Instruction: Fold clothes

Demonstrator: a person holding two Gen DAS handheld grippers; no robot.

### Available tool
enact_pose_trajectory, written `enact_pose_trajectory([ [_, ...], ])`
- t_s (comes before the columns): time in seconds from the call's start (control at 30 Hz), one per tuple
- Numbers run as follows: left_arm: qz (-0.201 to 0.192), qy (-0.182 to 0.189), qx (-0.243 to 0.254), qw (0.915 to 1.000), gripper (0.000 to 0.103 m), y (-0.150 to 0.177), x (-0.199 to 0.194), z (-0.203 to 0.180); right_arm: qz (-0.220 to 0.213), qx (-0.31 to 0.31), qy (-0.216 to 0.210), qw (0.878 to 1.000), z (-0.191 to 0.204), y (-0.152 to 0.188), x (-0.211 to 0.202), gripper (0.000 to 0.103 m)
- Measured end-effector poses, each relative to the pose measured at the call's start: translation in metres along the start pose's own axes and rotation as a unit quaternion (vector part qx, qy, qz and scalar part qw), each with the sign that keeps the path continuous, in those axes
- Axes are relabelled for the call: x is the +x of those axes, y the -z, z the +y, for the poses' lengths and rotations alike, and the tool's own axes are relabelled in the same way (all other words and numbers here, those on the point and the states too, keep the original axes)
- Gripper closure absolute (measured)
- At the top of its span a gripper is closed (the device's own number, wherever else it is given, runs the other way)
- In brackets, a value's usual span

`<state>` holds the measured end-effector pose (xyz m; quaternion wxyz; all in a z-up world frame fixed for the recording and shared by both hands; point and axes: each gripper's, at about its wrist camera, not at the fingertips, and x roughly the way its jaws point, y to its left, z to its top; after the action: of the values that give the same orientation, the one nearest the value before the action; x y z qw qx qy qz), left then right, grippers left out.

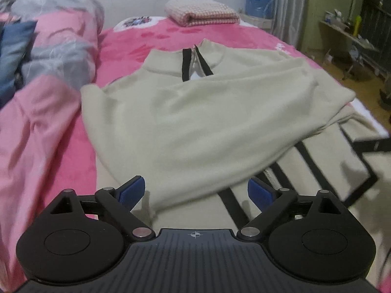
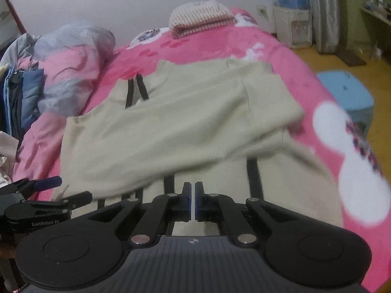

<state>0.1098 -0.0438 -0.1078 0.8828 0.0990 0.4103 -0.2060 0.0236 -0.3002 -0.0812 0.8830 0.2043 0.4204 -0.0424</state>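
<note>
- Beige, with black trim: one zip-neck pullover (image 1: 195, 112) lies spread across the middle of the left wrist view, on one pink bedspread (image 1: 136, 41), collar toward the top of the frame.
- One folded checked blanket (image 1: 201, 12) sits at top centre; one rumpled pink-and-grey duvet (image 1: 56, 56) fills the left side.
- The left gripper (image 1: 196, 191) at bottom centre has its jaws spread wide, nothing between its two blue pads, just above the pullover's hem.
- In the right wrist view the same pullover (image 2: 171, 127) fills the centre, one blue stool (image 2: 347, 92) at right.
- The right gripper (image 2: 194, 193), bottom centre, has its jaws pressed together on nothing, over the striped hem.
- The left gripper (image 2: 63, 189) shows at lower left.
</note>
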Motion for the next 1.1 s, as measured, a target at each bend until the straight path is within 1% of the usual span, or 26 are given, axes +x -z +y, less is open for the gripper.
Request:
enact_pose_trajectory([
  [0.07, -0.001, 0.002, -0.021, 0.9998, 0.005, 0.004, -0.01, -0.002, -0.005, 0.034, -0.009, 0.999, -0.006, 0.015, -0.004, 0.101],
  [0.17, 0.002, 0.009, -0.035, 0.9993, 0.004, 0.006, -0.023, -0.003, -0.013, 0.021, 0.013, 1.0, -0.005, 0.024, -0.004, 0.095],
  [0.27, -0.003, 0.01, -0.039, 0.9992, 0.003, -0.002, -0.034, 0.002, -0.021, 0.006, 0.037, 0.999, -0.004, 0.033, -0.005, 0.094],
  [0.33, -0.015, 0.005, -0.04, 0.9991, 0.002, -0.012, -0.041, 0.008, -0.053, 0.008, 0.015, 0.998, -0.003, 0.028, -0.016, 0.094],
  [0.4, -0.035, 0.01, -0.038, 0.9986, 0.002, -0.026, -0.042, 0.016, -0.084, 0.007, -0.014, 0.996, 0.0, 0.018, -0.025, 0.089],
  [0.47, -0.062, -0.001, -0.03, 0.9976, 0.001, -0.045, -0.032, 0.024, -0.096, -0.011, -0.028, 0.995, 0.005, 0.005, -0.024, 0.085],
  [0.53, -0.09, -0.013, -0.023, 0.9956, 0.001, -0.064, -0.022, 0.031, -0.102, -0.045, -0.032, 0.993, 0.013, -0.012, -0.018, 0.085],
  [0.6, -0.106, -0.02, -0.025, 0.9939, 0.001, -0.082, -0.004, 0.038, -0.112, -0.063, -0.045, 0.991, 0.017, -0.035, -0.007, 0.084],
  [0.63, -0.11, -0.021, -0.033, 0.9932, 0.001, -0.09, 0.007, 0.043, -0.115, -0.062, -0.054, 0.99, 0.018, -0.049, 0.001, 0.084],
  [0.73, -0.103, -0.005, -0.085, 0.991, 0.004, -0.115, 0.047, 0.063, -0.112, -0.049, -0.081, 0.989, 0.019, -0.093, 0.031, 0.084],
  [0.77, -0.096, 0.003, -0.106, 0.9897, 0.007, -0.123, 0.061, 0.07, -0.105, -0.042, -0.086, 0.99, 0.019, -0.109, 0.045, 0.084],
  [0.83, -0.087, 0.014, -0.144, 0.9856, 0.011, -0.136, 0.086, 0.084, -0.086, -0.03, -0.1, 0.991, 0.021, -0.138, 0.075, 0.079],
  [0.87, -0.087, 0.017, -0.165, 0.9823, 0.016, -0.142, 0.099, 0.092, -0.077, -0.024, -0.107, 0.991, 0.022, -0.153, 0.09, 0.074],
  [0.9, -0.087, 0.019, -0.178, 0.9799, 0.02, -0.147, 0.109, 0.097, -0.068, -0.017, -0.111, 0.991, 0.023, -0.166, 0.107, 0.072],
  [1.0, -0.089, 0.017, -0.221, 0.971, 0.022, -0.162, 0.14, 0.112, -0.049, -0.01, -0.112, 0.992, 0.03, -0.196, 0.15, 0.066],
  [1.07, -0.083, 0.021, -0.243, 0.9662, 0.023, -0.171, 0.156, 0.12, -0.041, -0.004, -0.109, 0.993, 0.035, -0.215, 0.179, 0.062],
  [1.1, -0.077, 0.027, -0.251, 0.9647, 0.025, -0.174, 0.164, 0.123, -0.036, 0.002, -0.112, 0.993, 0.037, -0.223, 0.192, 0.061],
])
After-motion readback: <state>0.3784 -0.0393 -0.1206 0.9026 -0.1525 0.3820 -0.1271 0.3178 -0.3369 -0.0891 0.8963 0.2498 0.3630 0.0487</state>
